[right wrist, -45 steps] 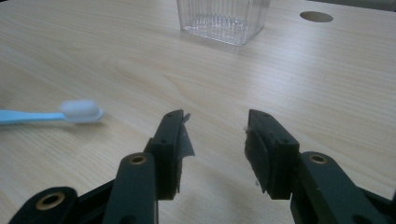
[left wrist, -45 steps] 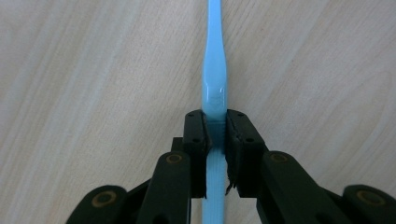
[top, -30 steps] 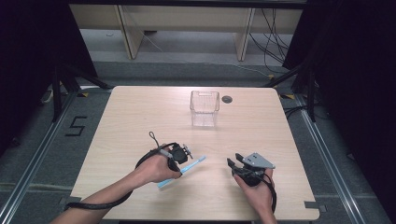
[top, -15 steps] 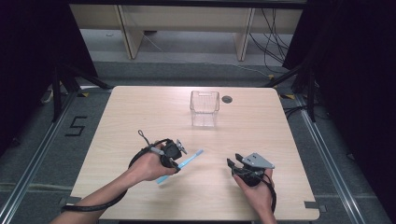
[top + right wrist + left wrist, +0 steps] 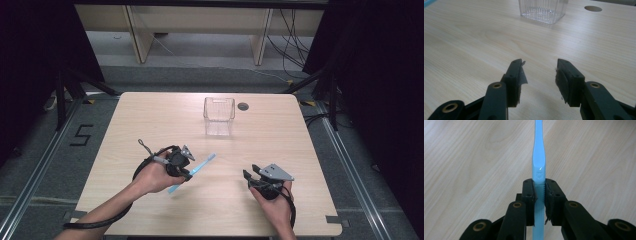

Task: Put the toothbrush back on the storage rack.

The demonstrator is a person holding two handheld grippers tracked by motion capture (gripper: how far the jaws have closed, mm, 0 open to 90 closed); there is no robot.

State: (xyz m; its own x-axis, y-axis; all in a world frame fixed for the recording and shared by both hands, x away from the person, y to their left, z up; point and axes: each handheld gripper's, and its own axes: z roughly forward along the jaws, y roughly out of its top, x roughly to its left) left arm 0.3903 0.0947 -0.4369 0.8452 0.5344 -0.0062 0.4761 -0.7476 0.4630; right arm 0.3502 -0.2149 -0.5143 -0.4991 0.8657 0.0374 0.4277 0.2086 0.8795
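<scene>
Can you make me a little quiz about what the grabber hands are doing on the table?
1. True or false: the left gripper is shut on the blue toothbrush.
2. What is between the jaws of the right gripper?
A. a spoon
B. nothing
C. the toothbrush
3. Fill in the missing word: the clear container stands near the far edge of the table, beside a small round ____ in the tabletop.

Key:
1. True. The pads press on the toothbrush handle from both sides.
2. B. Its jaws stand apart over bare wood.
3. hole
</scene>
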